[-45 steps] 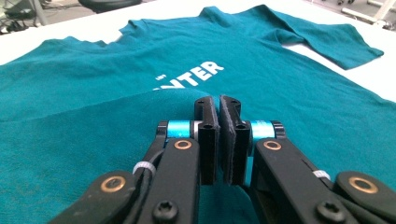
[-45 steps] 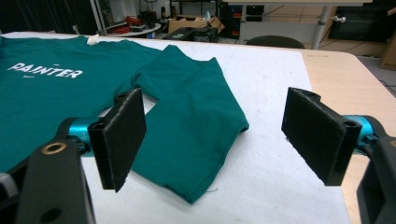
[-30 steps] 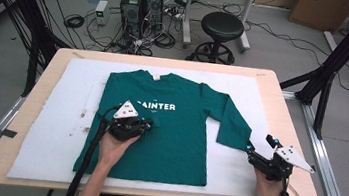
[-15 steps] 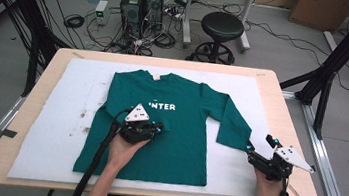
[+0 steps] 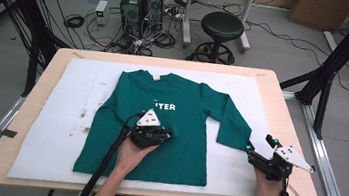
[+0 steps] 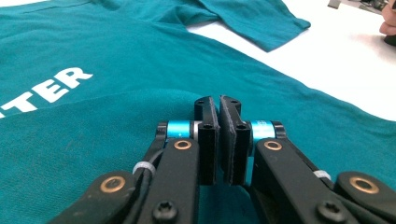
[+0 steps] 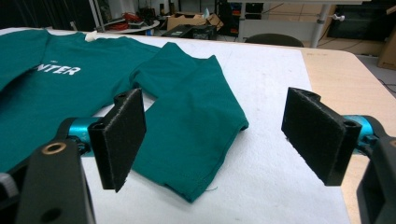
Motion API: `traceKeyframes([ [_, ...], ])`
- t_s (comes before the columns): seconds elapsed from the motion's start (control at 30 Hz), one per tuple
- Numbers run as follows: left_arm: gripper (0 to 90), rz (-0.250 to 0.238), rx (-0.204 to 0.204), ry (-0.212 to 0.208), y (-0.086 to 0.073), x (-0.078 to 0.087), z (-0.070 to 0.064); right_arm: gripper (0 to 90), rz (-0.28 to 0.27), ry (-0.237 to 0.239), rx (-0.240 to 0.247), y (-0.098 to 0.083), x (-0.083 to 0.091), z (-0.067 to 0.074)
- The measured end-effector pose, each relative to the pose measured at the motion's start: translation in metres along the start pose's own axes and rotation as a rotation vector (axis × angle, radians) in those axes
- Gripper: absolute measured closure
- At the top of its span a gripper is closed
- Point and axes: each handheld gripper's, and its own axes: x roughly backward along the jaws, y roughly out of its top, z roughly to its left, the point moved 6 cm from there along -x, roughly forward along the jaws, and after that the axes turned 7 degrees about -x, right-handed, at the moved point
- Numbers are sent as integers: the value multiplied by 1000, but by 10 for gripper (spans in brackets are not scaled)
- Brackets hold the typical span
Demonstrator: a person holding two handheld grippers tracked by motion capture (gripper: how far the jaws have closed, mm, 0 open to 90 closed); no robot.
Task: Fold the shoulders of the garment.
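A teal long-sleeved shirt (image 5: 180, 156) with white lettering (image 5: 167, 106) lies flat, front up, on a white mat (image 5: 58, 129). My left gripper (image 5: 167, 134) rests low over the middle of the shirt's chest, just below the lettering. Its jaws are shut in the left gripper view (image 6: 218, 105), with no fabric visible between them. The right sleeve (image 5: 232, 125) is folded down beside the body. My right gripper (image 5: 258, 143) is just right of the sleeve's cuff (image 7: 205, 182), held over the mat. Its pads (image 7: 123, 135) stand wide open around nothing.
The mat covers most of a wooden table (image 5: 291, 112), with bare wood along the right and front edges. Behind the table are a black stool (image 5: 224, 28), computer cases (image 5: 141, 3) and cables on the floor. Black frame legs (image 5: 327, 71) stand at the right.
My left gripper has slid to the right across the shirt's chest, hiding more of the lettering's first letters. The right gripper has stayed where it was.
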Motion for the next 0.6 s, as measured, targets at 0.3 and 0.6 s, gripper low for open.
traceKeyframes([
  [0.3,854,10,-2,-17,1,-8,-6,218,3,-1,5,0,0,0],
  [0.6,693,5,8,25,2,-3,0,218,3,2,1,0,0,0],
])
